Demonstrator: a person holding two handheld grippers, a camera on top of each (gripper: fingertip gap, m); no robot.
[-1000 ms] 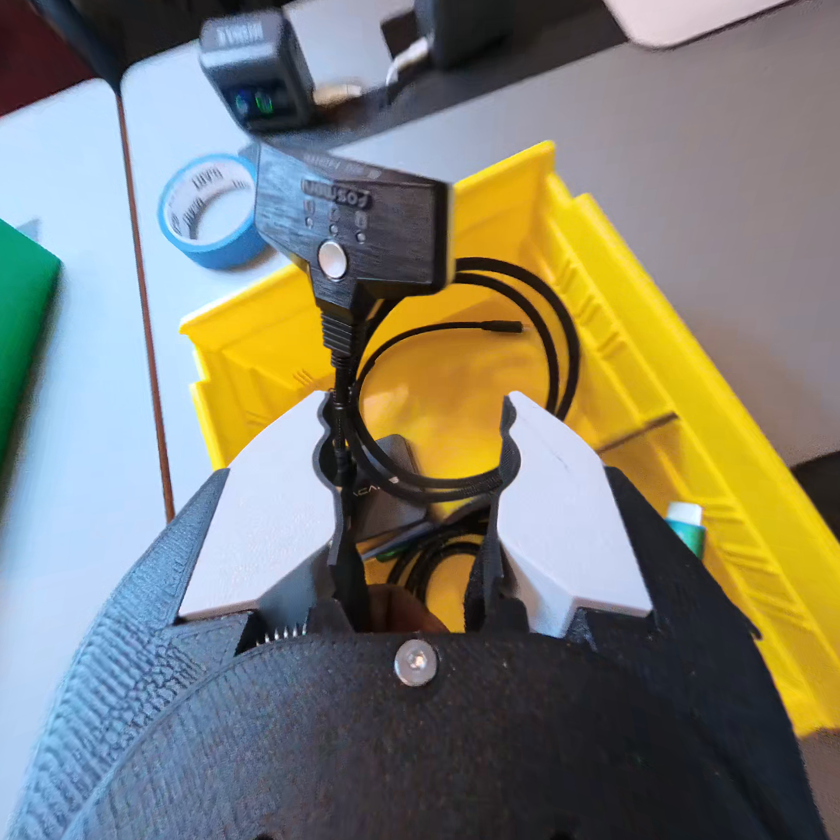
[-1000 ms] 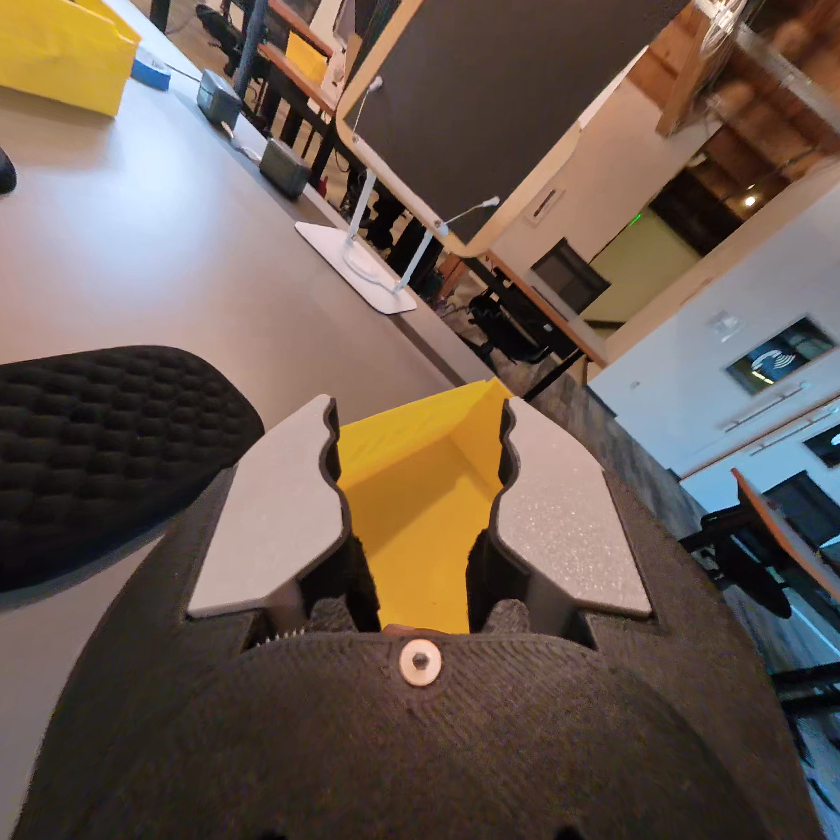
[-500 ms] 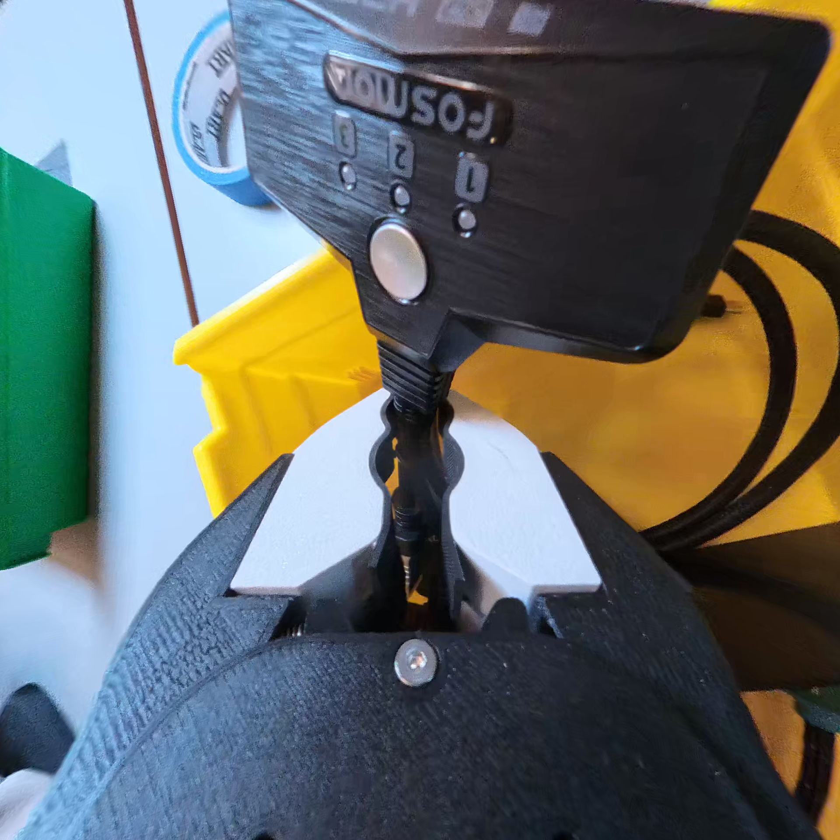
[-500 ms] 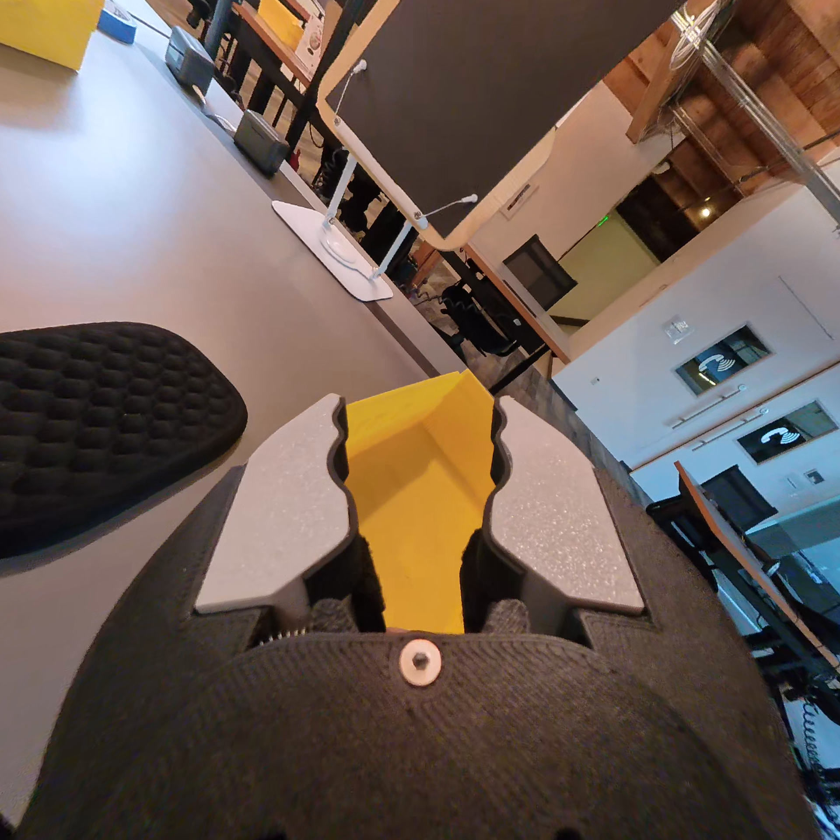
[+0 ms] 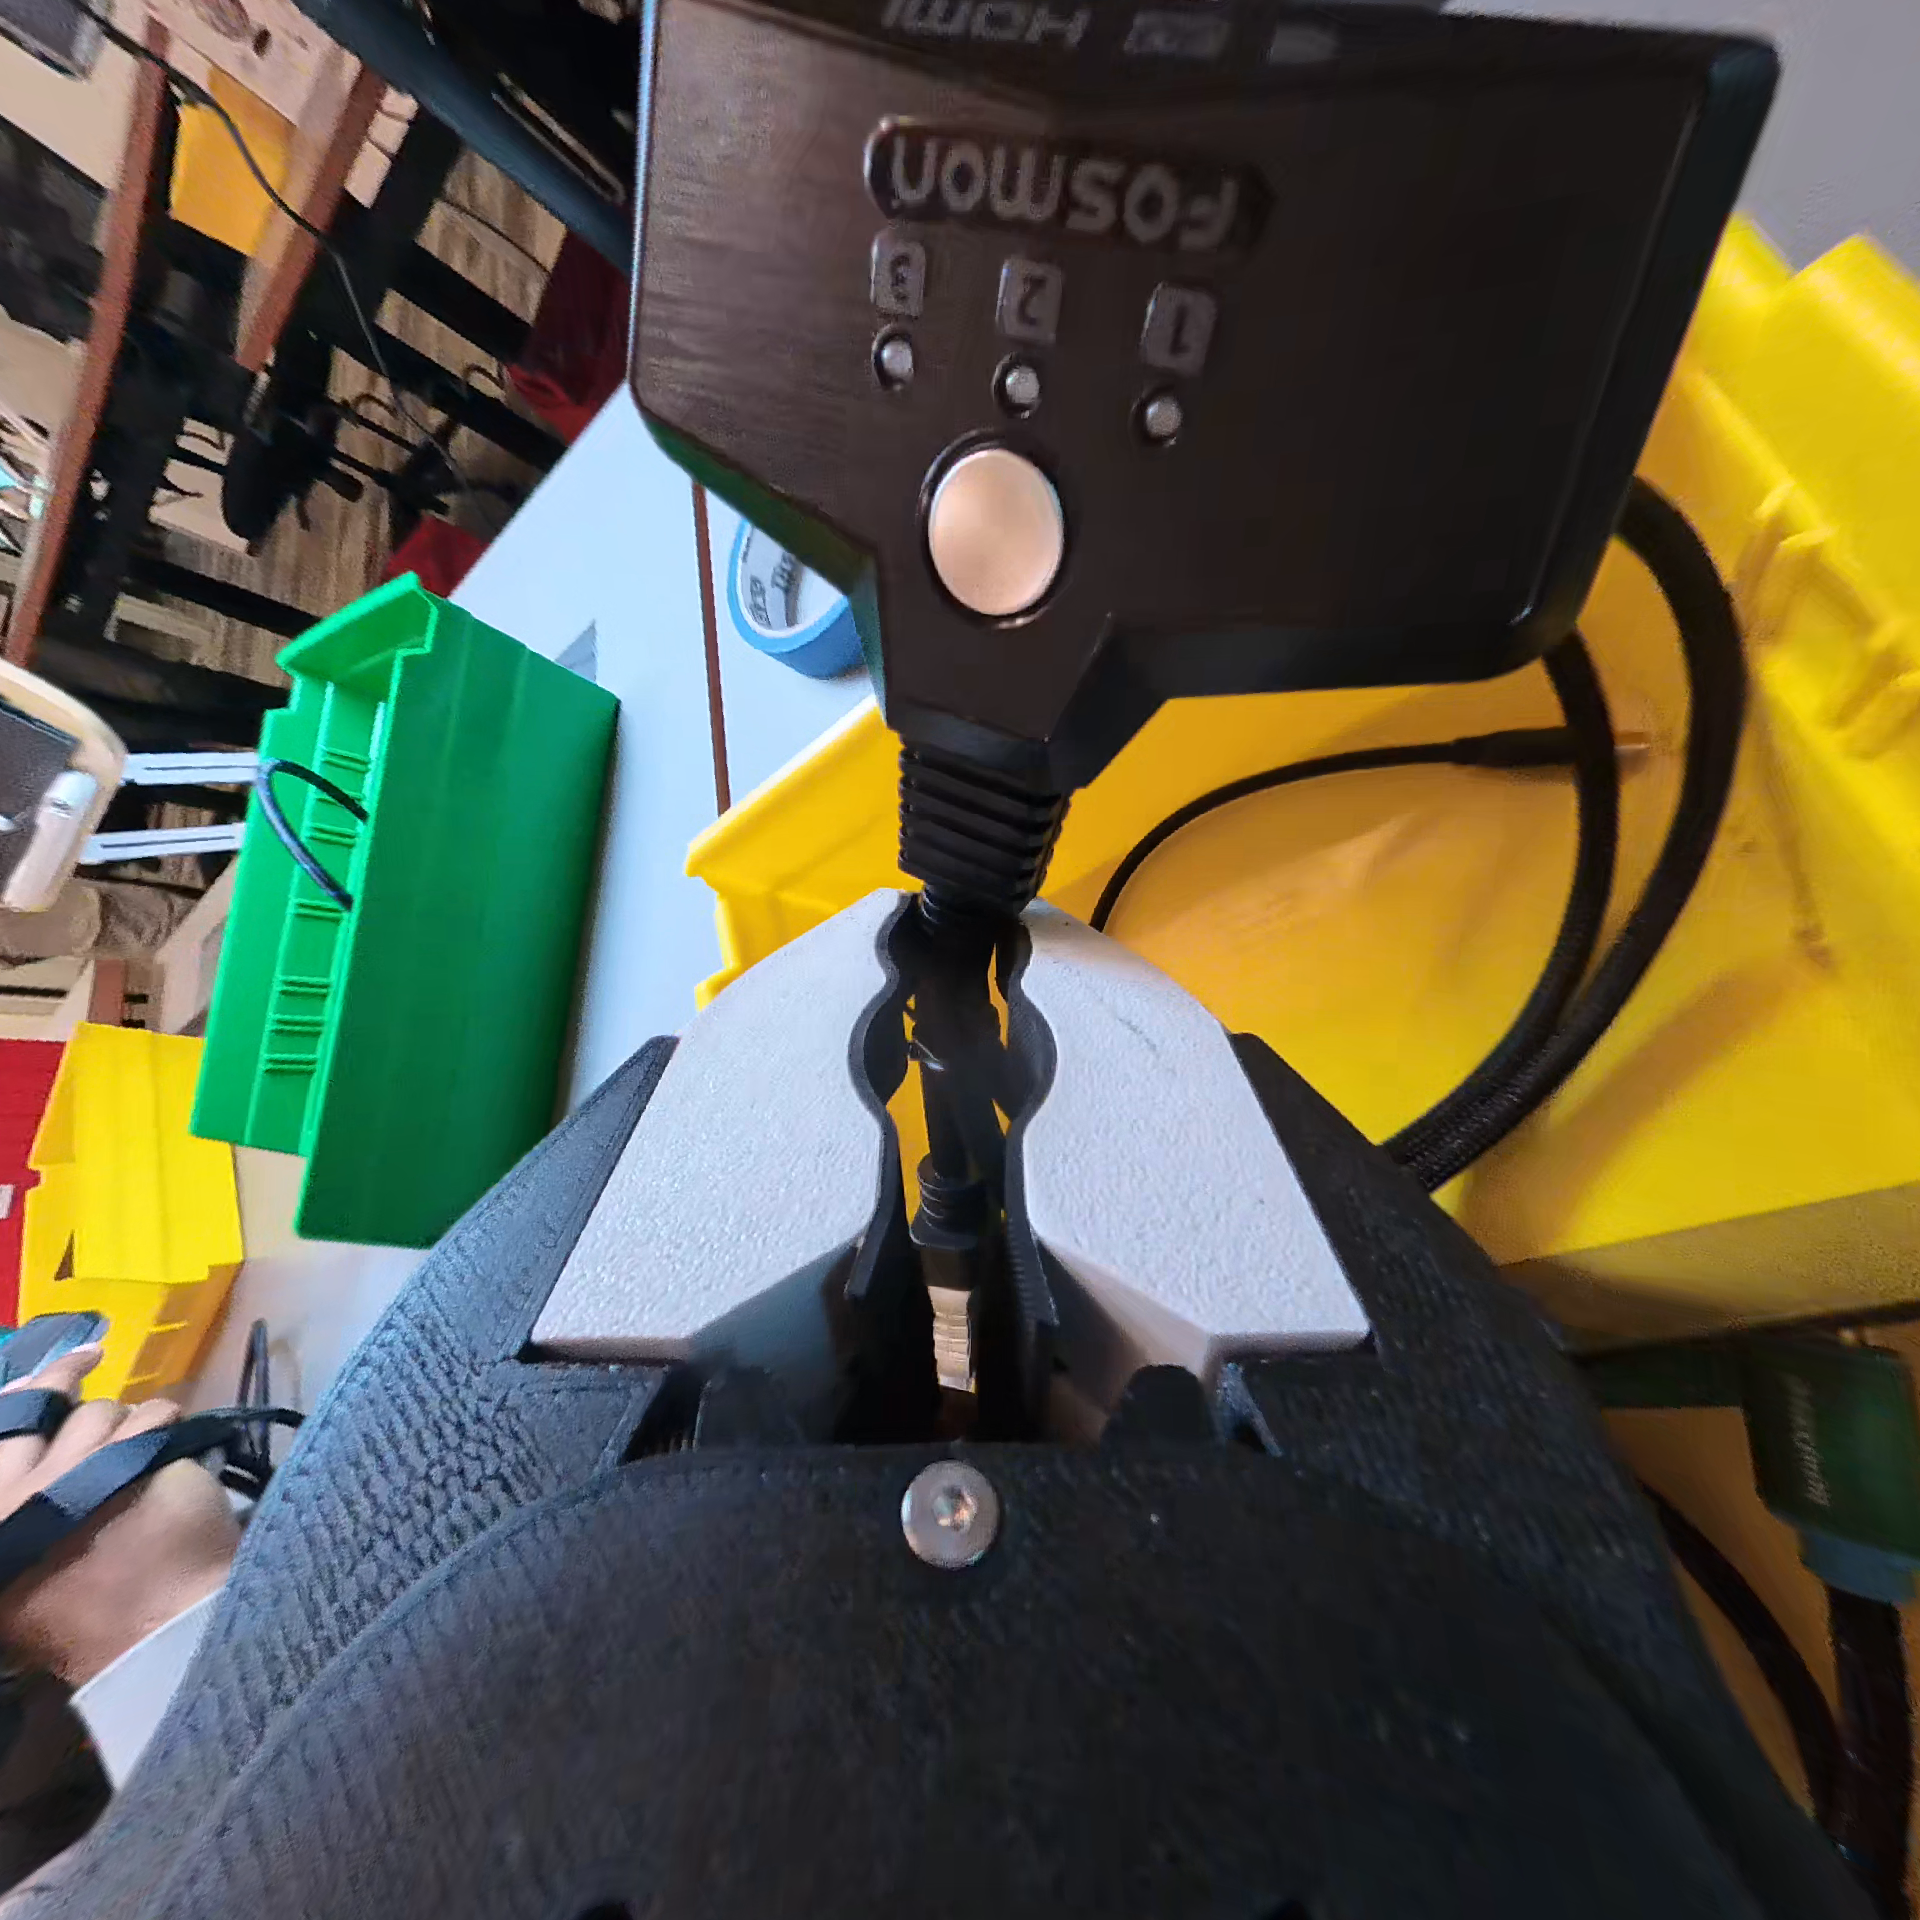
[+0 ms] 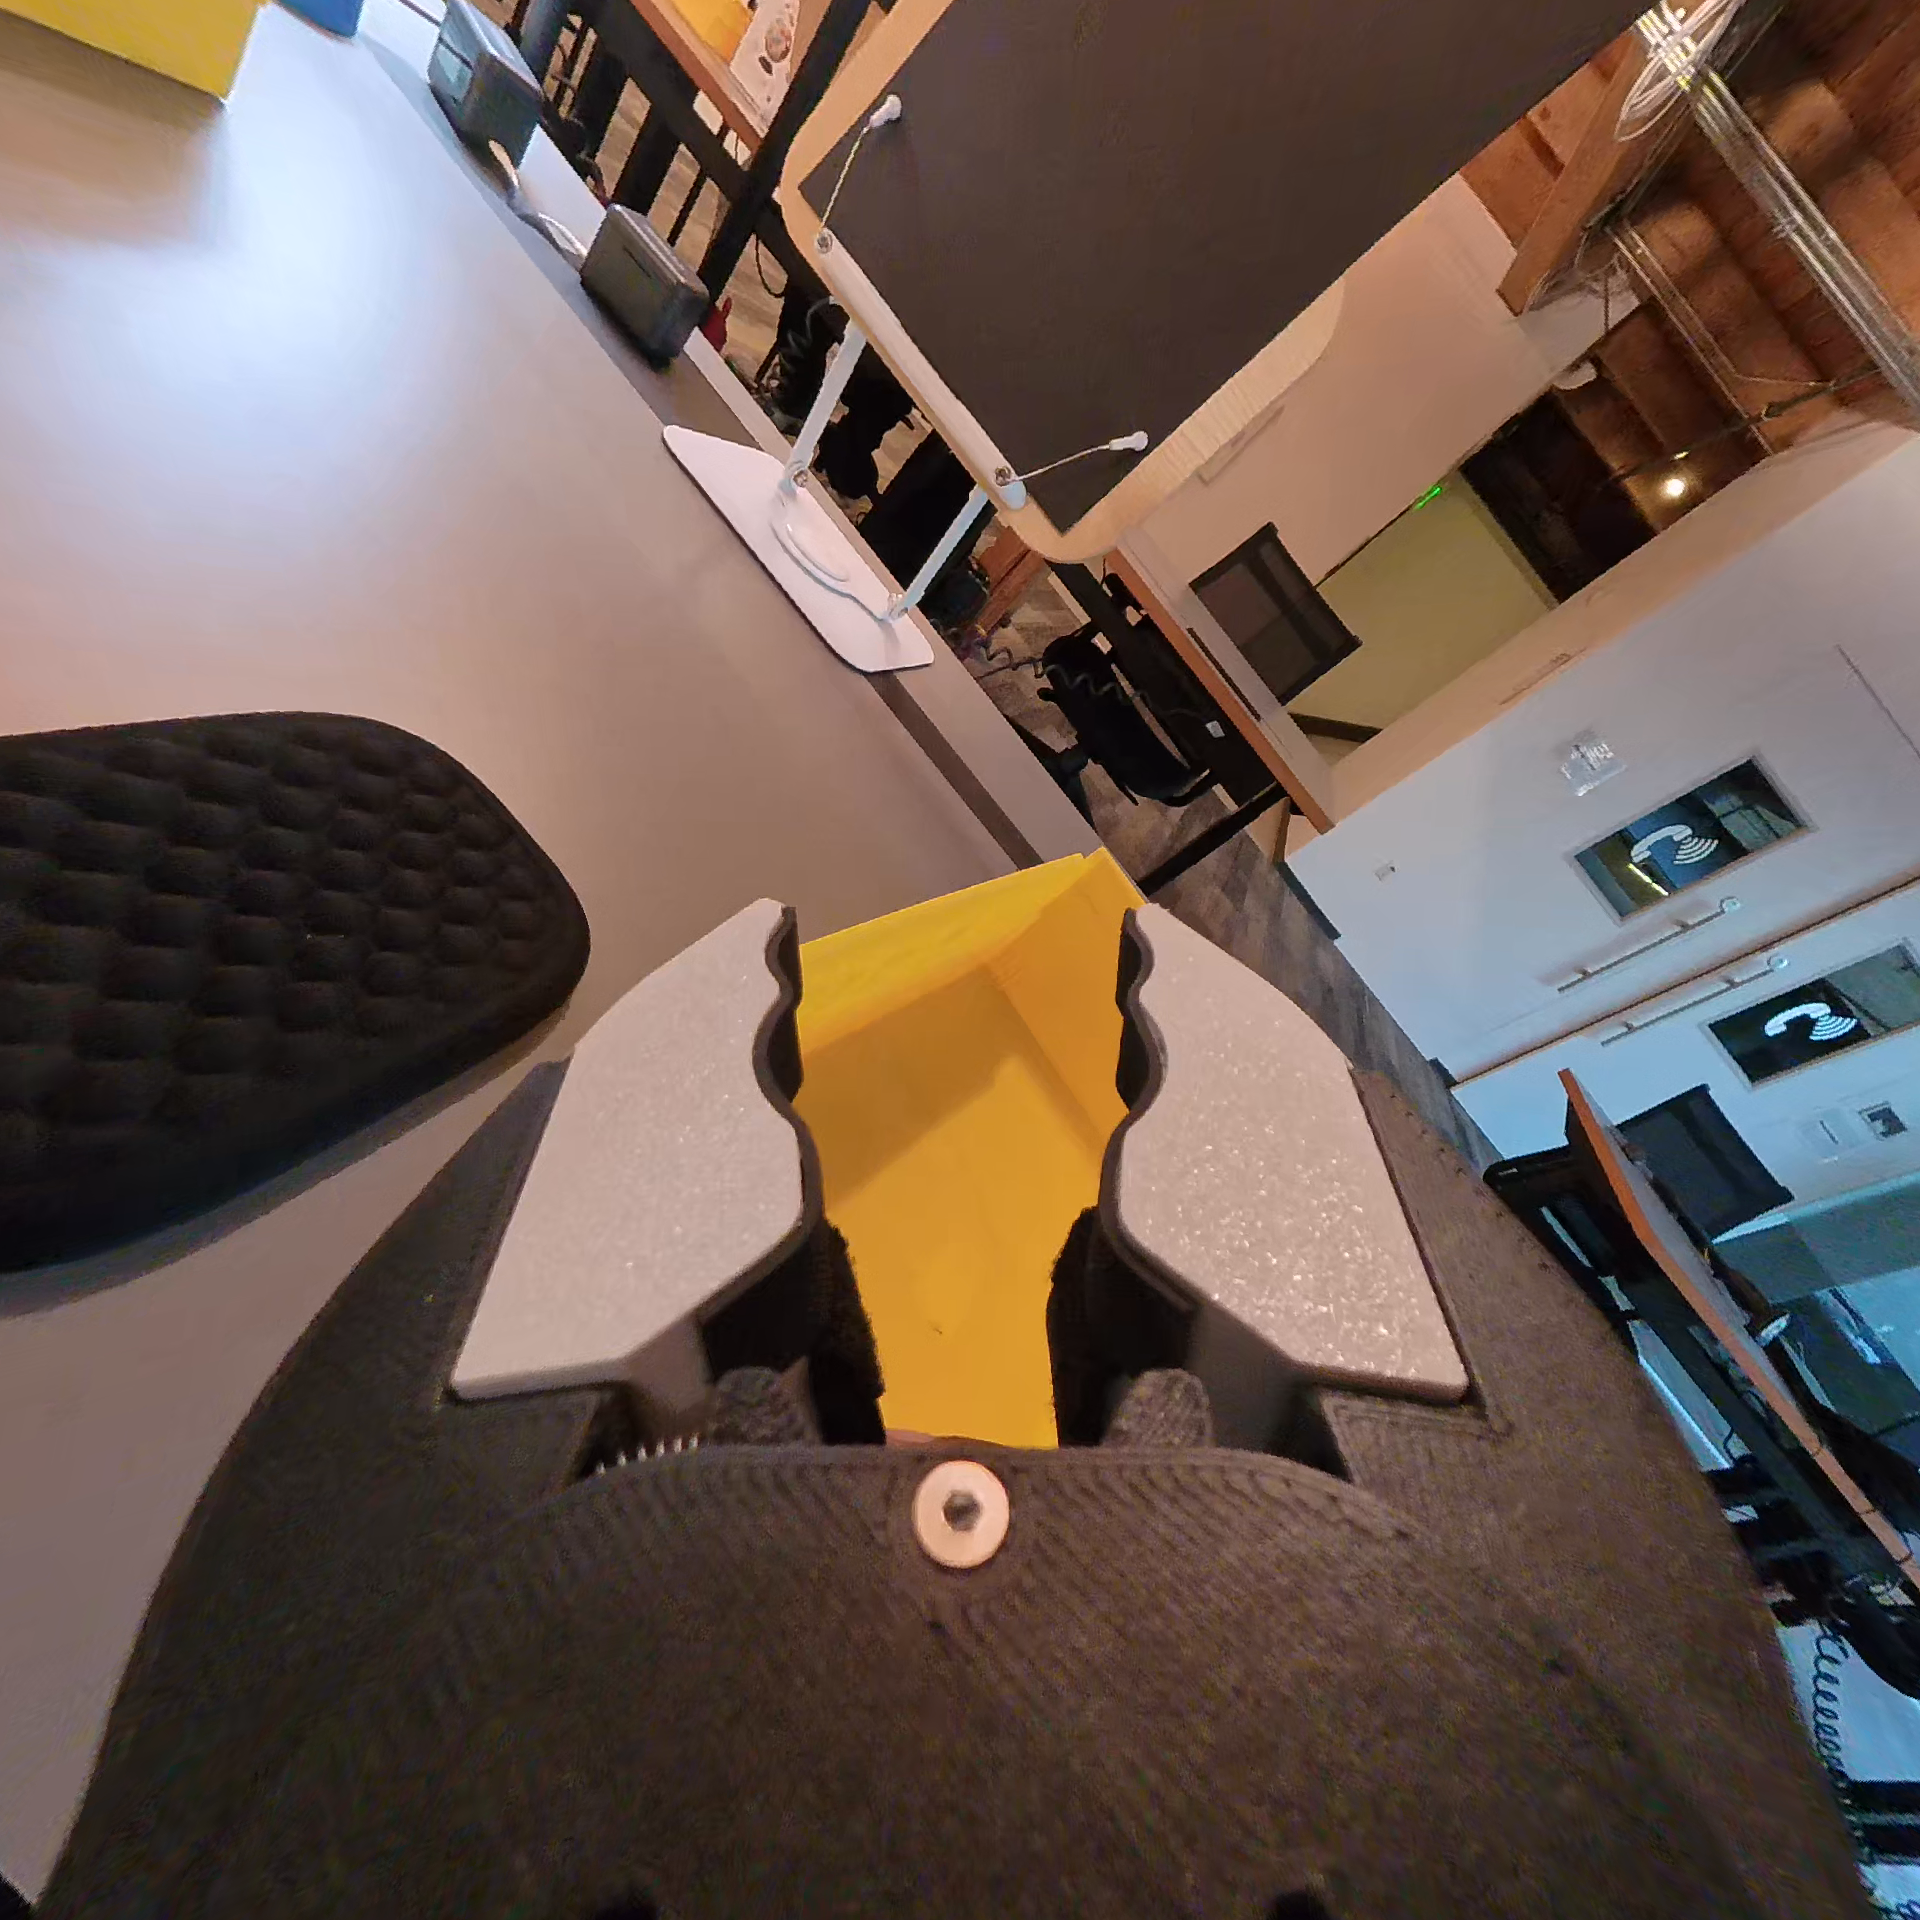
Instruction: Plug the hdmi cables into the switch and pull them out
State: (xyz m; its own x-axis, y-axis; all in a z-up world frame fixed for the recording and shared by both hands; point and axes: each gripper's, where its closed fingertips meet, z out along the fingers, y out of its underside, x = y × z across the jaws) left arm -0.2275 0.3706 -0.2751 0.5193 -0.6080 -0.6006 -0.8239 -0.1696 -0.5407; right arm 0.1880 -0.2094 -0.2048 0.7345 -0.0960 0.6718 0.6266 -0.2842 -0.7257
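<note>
The black HDMI switch with a round silver button fills the top of the left wrist view, held up close to the camera. My left gripper is shut on the switch's own black cable, just below its ribbed strain relief. A metal plug end shows deep between the fingers. Black braided cables loop inside the yellow bin behind. My right gripper is open and empty, over a yellow bin at the grey table's edge.
A green bin, a blue tape roll and a small yellow bin lie to the left. A person's hand shows at lower left. A black padded wrist rest and a white stand base sit on the grey table. Across from one pair of fingers to the other is roughly 70 centimetres.
My left gripper closed on the switch's cable and lifted the switch close to the camera, tilting upward. My right gripper stayed open and shifted only slightly.
</note>
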